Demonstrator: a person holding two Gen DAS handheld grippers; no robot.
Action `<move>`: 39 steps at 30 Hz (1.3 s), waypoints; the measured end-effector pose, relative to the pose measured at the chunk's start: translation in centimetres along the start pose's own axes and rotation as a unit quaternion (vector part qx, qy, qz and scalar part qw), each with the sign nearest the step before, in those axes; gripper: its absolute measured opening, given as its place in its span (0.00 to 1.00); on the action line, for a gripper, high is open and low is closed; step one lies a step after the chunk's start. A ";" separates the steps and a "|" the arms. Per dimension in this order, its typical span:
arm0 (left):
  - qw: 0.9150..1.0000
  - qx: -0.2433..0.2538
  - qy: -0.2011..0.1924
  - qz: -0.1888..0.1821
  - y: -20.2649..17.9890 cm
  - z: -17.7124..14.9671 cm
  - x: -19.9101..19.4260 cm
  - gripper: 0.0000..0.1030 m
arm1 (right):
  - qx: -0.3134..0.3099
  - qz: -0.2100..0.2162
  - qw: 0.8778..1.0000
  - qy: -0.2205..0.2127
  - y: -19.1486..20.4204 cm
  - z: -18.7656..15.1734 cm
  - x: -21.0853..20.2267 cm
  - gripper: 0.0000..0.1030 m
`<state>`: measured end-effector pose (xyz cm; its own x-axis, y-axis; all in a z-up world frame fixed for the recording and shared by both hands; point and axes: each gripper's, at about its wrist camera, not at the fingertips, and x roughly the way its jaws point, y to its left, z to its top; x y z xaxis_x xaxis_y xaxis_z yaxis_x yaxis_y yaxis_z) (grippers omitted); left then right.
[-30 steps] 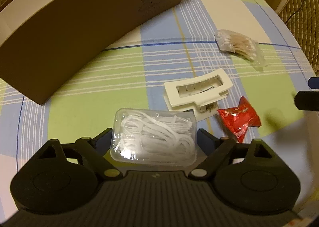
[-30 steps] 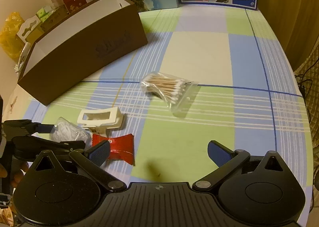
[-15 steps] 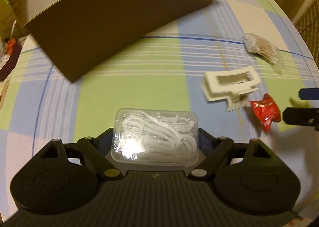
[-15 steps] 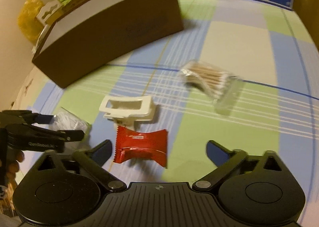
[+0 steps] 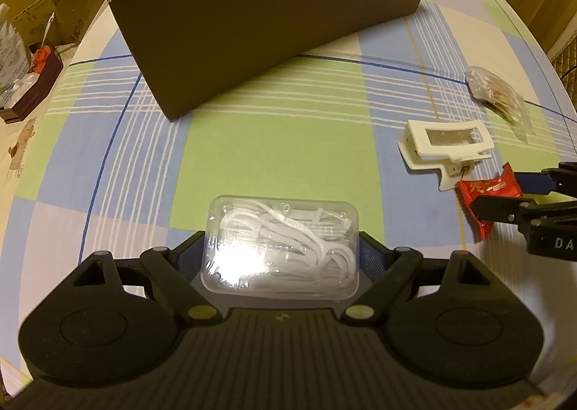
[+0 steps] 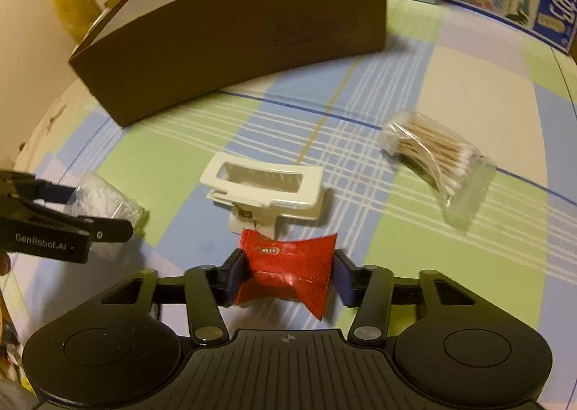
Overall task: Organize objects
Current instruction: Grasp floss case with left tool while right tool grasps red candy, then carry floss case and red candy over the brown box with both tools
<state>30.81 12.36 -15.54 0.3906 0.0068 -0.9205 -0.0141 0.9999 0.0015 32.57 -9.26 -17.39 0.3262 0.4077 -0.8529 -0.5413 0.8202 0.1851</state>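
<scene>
Since a second ago, our right gripper [image 6: 288,278] has come down from open air and closed around the red crinkled foil snack packet [image 6: 288,271], while our left gripper [image 5: 281,255] has carried its load leftward, away from the other items.

From the left wrist view, we are clamping the clear rectangular plastic case of white floss picks [image 5: 281,244] between both fingers, the case sitting crosswise and filling the gap. It is hanging over the blue, green and white plaid tablecloth [image 5: 281,143]. Ahead of us the long brown cardboard box with a white inner wall [image 5: 259,13] is standing open-topped. To the right, the white rectangular plastic hair claw clip [image 5: 443,150] is lying flat on the cloth, and beyond it the clear bag of wooden cotton swabs [image 5: 497,100] is resting near the table edge. At the far right, the red packet is showing between the other tool's fingers.

From the right wrist view, our blue-padded fingers [image 6: 236,274] are pressing on both sides of the red packet, which is buckling in the middle. The claw clip is lying just beyond the packet, nearly touching it. The swab bag is resting well apart on the right, and the box is standing behind. On the left, our other gripper is holding the floss case.
</scene>
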 end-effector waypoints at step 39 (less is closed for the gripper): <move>0.999 0.007 -0.051 -0.014 -0.7 2.5 -6.1 0.81 | 0.009 0.040 0.997 -0.066 0.7 3.4 -5.1 0.37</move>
<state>30.73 11.64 -8.98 0.4831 -0.0199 -0.8754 0.0103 0.9998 -0.0170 33.17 -9.39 -11.28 0.3829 0.5208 -0.7630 -0.5563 0.7894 0.2596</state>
